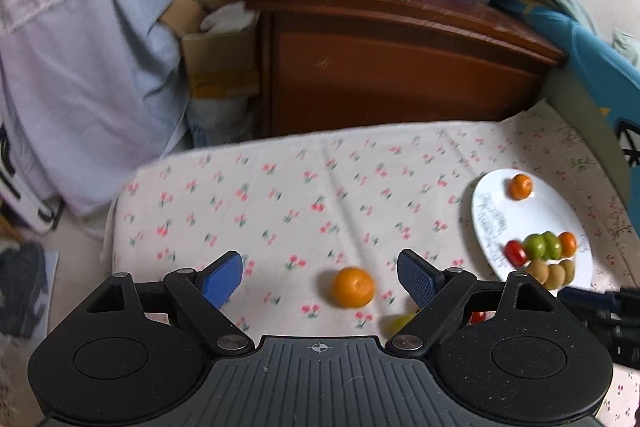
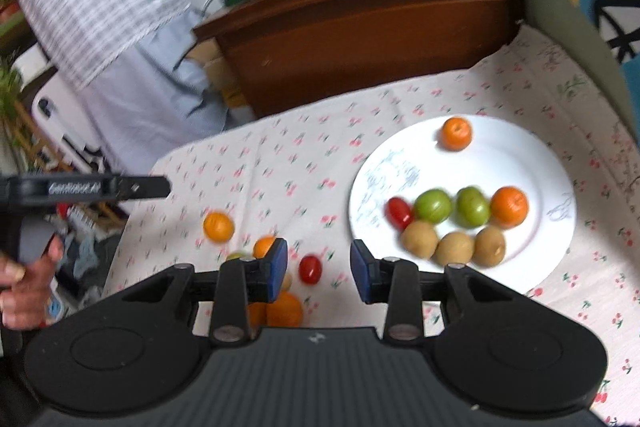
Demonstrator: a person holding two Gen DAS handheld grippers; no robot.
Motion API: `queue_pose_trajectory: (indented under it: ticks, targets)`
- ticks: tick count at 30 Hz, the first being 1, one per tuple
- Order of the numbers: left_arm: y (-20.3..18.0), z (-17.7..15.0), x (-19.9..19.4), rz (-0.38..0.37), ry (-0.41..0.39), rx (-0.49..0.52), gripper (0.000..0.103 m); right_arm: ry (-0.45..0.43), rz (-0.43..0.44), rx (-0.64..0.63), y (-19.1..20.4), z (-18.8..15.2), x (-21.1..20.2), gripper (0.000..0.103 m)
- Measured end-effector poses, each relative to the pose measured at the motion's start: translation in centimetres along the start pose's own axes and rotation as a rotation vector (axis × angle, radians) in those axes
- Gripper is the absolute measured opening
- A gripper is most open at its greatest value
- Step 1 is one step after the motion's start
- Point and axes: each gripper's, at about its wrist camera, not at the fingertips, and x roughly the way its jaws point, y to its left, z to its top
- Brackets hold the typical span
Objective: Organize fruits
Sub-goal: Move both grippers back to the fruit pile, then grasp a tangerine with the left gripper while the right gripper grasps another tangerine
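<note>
On glossy round plate (image 2: 532, 163), smooth fruit (image 2: 432, 206)

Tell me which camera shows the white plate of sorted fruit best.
The right wrist view: the whole white plate sits near centre, with every fruit distinct. The left wrist view pushes it to the right edge, smaller, with its near rim cut off by the right gripper.

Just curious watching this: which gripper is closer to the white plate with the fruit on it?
Right. The right gripper hovers just beside the white plate's near edge; the left gripper sits farther off across the cloth.
</note>
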Motion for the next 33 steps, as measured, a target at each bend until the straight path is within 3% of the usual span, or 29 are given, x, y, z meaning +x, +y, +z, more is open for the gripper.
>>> queue_pose_trajectory:
  ticks: [14,33]
  targets:
    - [0.1,-1.2,3.6,0.055,0.105,-0.03,0.086,0.131,0.035,-0.121,1.9,-2.9,2.7,0.036]
    - [-2.0,-1.7,7.1,0.074,0.142,-0.028,0.081,0.152,0.0,-0.159,2.3,-3.4,4.8,0.036]
